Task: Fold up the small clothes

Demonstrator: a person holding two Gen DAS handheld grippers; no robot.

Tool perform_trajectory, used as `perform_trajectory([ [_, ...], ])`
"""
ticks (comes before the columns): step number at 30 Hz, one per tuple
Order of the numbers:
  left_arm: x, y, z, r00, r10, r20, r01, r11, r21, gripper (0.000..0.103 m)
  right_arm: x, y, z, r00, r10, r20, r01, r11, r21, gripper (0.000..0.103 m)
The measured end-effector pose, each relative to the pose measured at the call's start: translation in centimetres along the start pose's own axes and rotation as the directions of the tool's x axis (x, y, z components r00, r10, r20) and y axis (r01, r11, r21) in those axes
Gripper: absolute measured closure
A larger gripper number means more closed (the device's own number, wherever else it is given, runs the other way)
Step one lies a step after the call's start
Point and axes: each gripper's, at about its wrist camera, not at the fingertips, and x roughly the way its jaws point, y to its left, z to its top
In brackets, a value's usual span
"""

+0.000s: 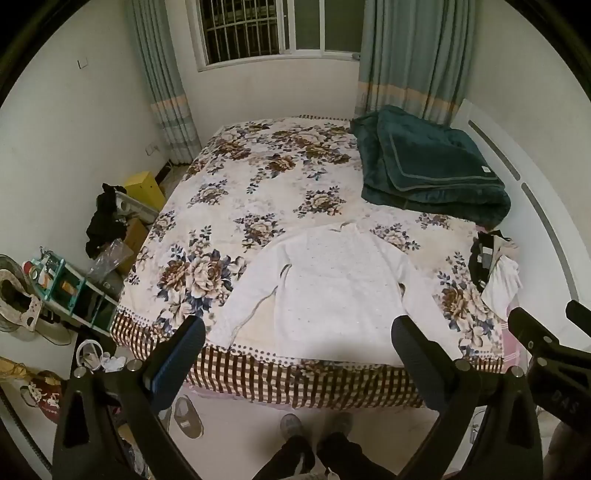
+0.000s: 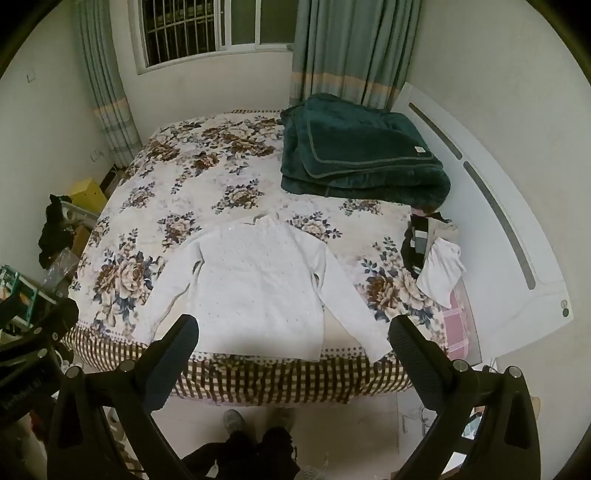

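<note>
overhead, a bed [image 1: 280, 173] with a flowered cover is seen filling a small room with pale walls, a barred window [image 1: 258, 29] and grey-green curtains [image 1: 162, 85]. at the left, on the floor, a yellow box [image 1: 144, 188] and a green shelf unit [image 1: 70, 291] crowded with small items are seen beside dark clothing [image 1: 101, 221]. a white long-sleeved top [image 1: 325, 288] is laid flat, sleeves spread, near the front edge of the bed. a folded dark green blanket [image 1: 432, 170] is set at the far right corner, and a small heap of clothes [image 1: 495, 269] is left near the right edge. the left gripper [image 1: 297, 334] and right gripper [image 2: 293, 332] are held spread wide above the bed's front edge, nothing pinched.
</note>
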Motion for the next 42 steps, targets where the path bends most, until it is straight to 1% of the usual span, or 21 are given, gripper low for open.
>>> perform_trajectory([
  [13, 0.0, 0.1, 0.0, 1.000, -0.016, 0.004, 0.016, 1.000, -0.002, 0.000, -0.5, 0.2, 0.1, 1.000, 0.005, 0.011, -0.005, 1.000, 0.005, 0.000],
  [17, -0.1, -1.4, 0.4, 1.000, -0.019, 0.005, 0.019, 1.000, -0.004, 0.000, -0.6, 0.2, 0.3, 1.000, 0.004, 0.015, -0.004, 1.000, 0.004, 0.000],
  [23, -0.1, -2.0, 0.5, 1.000, -0.024, 0.005, 0.024, 1.000, -0.006, 0.000, -0.7, 0.1, 0.2, 1.000, 0.004, 0.016, -0.004, 1.000, 0.004, 0.000],
  [25, -0.2, -1.9, 0.5, 1.000, -0.026, 0.008, 0.026, 1.000, -0.008, 0.000, -1.2, 0.4, 0.8, 1.000, 0.005, 0.016, -0.005, 1.000, 0.004, 0.000],
  [31, -0.7, -2.3, 0.9, 1.000, -0.030, 0.010, 0.030, 0.999, -0.016, 0.000, -1.1, 0.3, 0.6, 1.000, 0.005, 0.018, -0.005, 1.000, 0.004, 0.000],
  [32, -0.7, -1.9, 0.7, 0.999, -0.032, 0.011, 0.033, 0.999, -0.016, 0.000, -1.2, 0.4, 0.7, 1.000, 0.005, 0.017, -0.006, 1.000, 0.004, 0.000],
  [42, -0.8, -1.9, 0.7, 0.999, -0.037, 0.013, 0.037, 0.999, -0.018, 0.000, -1.2, 0.4, 0.6, 1.000, 0.005, 0.022, -0.005, 1.000, 0.005, 0.000],
])
